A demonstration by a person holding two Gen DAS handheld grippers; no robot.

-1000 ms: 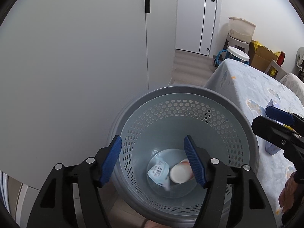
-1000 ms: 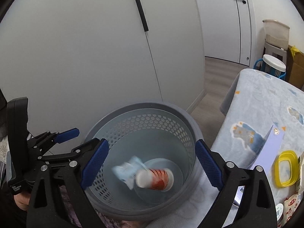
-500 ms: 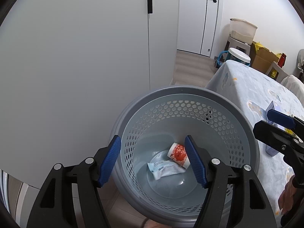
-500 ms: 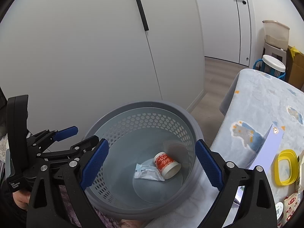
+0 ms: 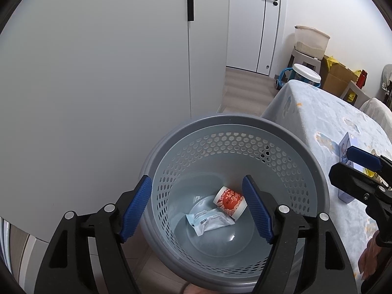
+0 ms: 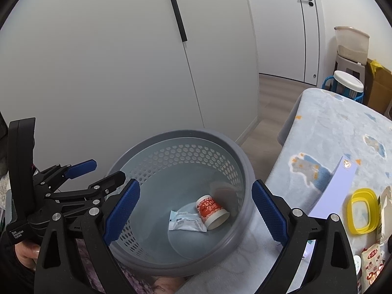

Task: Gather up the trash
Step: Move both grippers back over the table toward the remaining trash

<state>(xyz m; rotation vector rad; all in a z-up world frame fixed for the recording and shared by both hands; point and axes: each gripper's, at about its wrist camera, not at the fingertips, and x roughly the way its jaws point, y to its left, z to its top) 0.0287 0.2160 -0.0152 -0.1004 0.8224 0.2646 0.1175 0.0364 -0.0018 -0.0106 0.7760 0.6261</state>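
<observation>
Both grippers hang over the grey perforated bin (image 5: 235,132). The left gripper (image 5: 197,208) has its fingers spread and opening, nothing between them; the right gripper (image 6: 196,208) is spread wide and empty. 2 pieces of trash lie touching on the bin floor: a red-and-white paper cup (image 5: 230,202) on its side and a pale wrapper (image 5: 209,221) just left of it

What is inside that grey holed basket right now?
Inside the basket, on its bottom, lie a red-and-white paper cup on its side and a pale sealed packet, touching. Whether anything lies under the packet cannot be seen.
</observation>
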